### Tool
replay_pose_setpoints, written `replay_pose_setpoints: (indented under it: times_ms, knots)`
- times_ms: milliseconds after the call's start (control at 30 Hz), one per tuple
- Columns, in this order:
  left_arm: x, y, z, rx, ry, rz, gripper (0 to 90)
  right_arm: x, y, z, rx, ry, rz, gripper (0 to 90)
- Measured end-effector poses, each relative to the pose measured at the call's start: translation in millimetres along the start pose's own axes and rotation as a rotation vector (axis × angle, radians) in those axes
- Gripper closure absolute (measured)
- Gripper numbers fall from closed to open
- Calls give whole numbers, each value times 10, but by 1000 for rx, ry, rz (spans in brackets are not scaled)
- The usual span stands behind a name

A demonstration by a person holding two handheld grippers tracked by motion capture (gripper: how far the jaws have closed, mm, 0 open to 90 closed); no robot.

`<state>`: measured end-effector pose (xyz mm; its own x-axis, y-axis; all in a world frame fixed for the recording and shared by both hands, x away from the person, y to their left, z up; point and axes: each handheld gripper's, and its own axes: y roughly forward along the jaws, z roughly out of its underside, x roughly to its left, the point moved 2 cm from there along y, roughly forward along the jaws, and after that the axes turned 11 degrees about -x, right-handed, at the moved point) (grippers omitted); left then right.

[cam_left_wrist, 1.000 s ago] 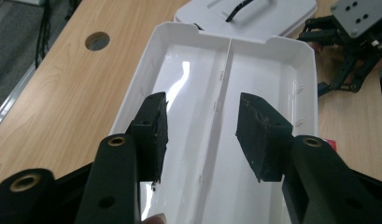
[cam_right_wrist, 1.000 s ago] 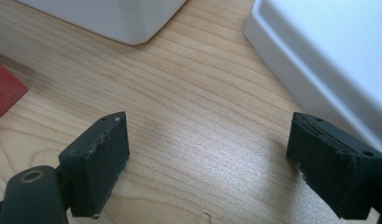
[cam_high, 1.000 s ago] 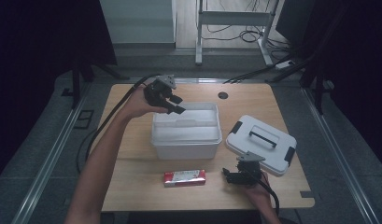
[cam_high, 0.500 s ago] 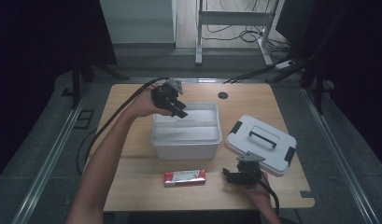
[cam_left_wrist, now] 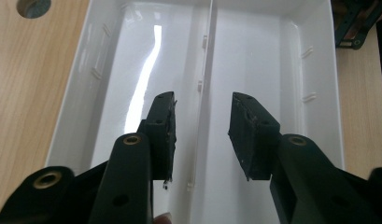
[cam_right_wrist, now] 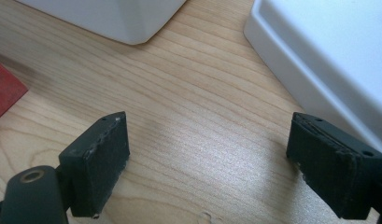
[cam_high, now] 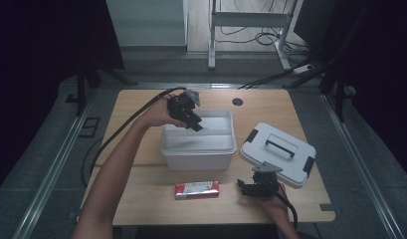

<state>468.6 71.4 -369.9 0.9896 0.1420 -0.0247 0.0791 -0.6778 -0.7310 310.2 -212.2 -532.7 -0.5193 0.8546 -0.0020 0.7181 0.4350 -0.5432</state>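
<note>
Box [cam_high: 198,144], white and lidless at the table's middle, lies directly under the left gripper [cam_high: 190,119], whose empty, half-open jaws, just closing, straddle its lengthwise divider [cam_left_wrist: 203,93], while the right gripper [cam_right_wrist: 207,158] rests wide open nearby.

White bin [cam_high: 198,149] — white lid [cam_high: 278,154], red packet [cam_high: 196,189], black tongs [cam_left_wrist: 202,135].

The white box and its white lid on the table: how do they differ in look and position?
The white box stands open in the middle of the table, with a thin divider splitting it into two empty compartments; the white lid lies to its right, apart from it. The lid is flat and low, while the box is deep. The lid carries a dark handle and dark side clips; the box shows none. Both are white plastic with rounded corners.
</note>
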Motion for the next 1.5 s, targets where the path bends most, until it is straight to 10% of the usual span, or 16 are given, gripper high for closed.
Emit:
replay_pose_setpoints:
  times_ms: [1500]
  knots:
    - [89, 221, 103, 136, -17, 66, 894, 0, 0, 0, 1, 0, -1, 126]
